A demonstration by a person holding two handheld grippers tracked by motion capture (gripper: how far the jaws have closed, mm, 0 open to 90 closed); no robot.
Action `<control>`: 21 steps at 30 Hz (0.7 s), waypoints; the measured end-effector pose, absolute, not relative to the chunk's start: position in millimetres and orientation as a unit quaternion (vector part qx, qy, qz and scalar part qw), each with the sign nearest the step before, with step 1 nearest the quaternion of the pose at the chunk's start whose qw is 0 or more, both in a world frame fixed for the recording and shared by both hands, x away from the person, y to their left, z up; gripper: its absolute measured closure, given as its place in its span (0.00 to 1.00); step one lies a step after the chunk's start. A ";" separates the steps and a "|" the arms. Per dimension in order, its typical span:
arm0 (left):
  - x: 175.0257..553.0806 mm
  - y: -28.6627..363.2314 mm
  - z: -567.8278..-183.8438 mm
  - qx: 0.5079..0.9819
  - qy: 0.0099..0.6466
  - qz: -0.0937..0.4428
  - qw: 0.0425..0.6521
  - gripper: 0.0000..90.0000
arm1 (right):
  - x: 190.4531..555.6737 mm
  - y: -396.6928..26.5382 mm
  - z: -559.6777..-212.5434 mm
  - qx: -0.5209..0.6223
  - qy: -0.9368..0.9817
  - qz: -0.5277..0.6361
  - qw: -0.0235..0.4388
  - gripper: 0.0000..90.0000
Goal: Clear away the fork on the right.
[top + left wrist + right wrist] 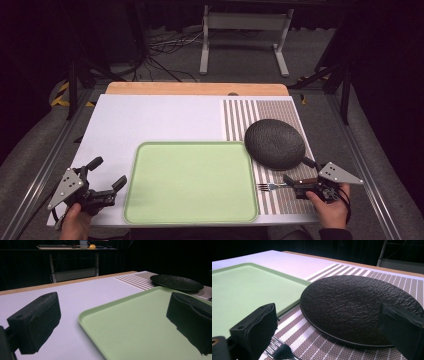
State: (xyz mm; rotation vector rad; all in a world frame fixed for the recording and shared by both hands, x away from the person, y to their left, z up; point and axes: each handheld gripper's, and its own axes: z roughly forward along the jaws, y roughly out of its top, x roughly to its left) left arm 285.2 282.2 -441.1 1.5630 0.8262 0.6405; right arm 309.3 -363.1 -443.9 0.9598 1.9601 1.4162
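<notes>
My right tongs sit low over the striped placemat near the surface's right front corner, jaws spread wide and gripping nothing. In the right gripper view the fork lies flat just below the left jaw, tines showing, with neither pad pressing on it. I judge I'm lined up here to pick that fork, which is why the tongs hang so close and so low.

The fork lies on the placemat between the green tray's right edge and my right hand. Its long axis runs roughly parallel to the surface's front edge. The tines point left, toward the tray; the dark wooden handle points right, into my tongs. That suits a grab on the handle end.

The black plate rests on the same placemat, just behind the fork and near the tray's right rear corner. Whether the plate's rim touches the tray I can't tell.

My left tongs are released too, jaws wide apart, parked at the surface's left front corner just beside the tray's left edge. The left gripper view looks across the bare tray toward the plate; 1 jaw shows over the white surface, the other over the tray. Nothing is between them. I read that hand as simply waiting, ready to steady the tray.
</notes>
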 end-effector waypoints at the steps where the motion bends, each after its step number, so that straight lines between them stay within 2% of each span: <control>1: 285.4 282.9 -441.3 0.673 0.356 0.273 0.589 0.00 | 309.4 -362.8 -444.1 0.357 0.726 0.524 0.267 0.03; 21: 285.4 282.7 -441.1 0.668 0.355 0.274 0.594 0.00 | 308.4 -360.5 -443.3 0.364 0.714 0.542 0.255 0.03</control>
